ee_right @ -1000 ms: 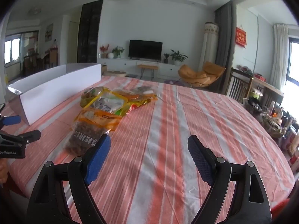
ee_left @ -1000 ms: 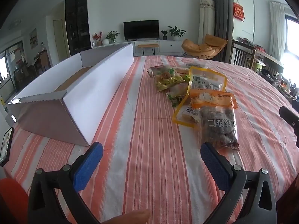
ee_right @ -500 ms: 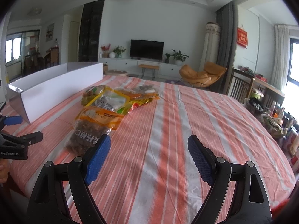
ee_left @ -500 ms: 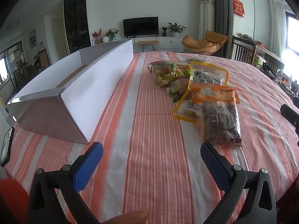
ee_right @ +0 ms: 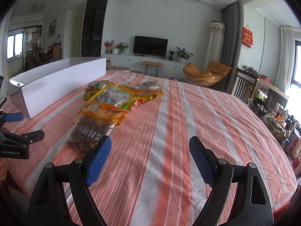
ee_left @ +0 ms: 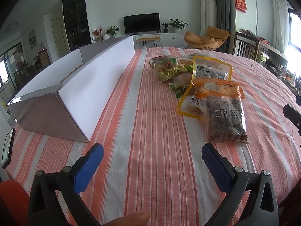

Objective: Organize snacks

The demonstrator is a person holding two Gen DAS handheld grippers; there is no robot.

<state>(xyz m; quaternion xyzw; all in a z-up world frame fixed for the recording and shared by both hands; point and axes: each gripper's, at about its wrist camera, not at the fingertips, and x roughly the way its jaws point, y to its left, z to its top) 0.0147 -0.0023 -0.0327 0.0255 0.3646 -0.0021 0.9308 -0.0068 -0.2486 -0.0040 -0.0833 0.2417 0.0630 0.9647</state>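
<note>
Several snack bags lie in a loose pile on the striped tablecloth. Nearest is a clear bag of dark nuts with an orange top. Behind it sit a yellow-edged peanut bag and a gold-green packet. A long white cardboard box, open at the top, stands left of the pile. My left gripper hovers open over bare cloth in front of the nut bag. My right gripper is open too, just right of that bag, holding nothing.
A phone lies at the table's left edge. The left gripper's body shows at the left of the right wrist view. A thumb shows at the bottom. Cluttered shelves stand beyond the table's right edge.
The left wrist view has tipped slightly downward and edged toward the snack pile. The right gripper has stayed in place. Both stay open.
</note>
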